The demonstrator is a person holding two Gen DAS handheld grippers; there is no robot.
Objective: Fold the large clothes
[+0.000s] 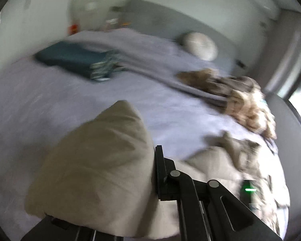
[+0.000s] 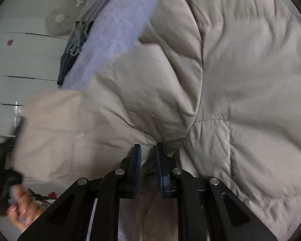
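bed sheet (image 1: pixel 40 104) | round cushion (image 1: pixel 200 45) | fan (image 1: pixel 88 10) | headboard (image 1: pixel 170 18)

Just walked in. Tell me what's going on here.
A person is folding a beige puffer jacket on a bed with a lavender sheet, using a handheld gripper in each hand. The right gripper is shut on a pinch of the jacket's fabric. The left gripper holds another part of the jacket lifted above the bed. A folded dark blue garment and a fur-trimmed piece lie farther back on the bed. The fold looks unfinished.
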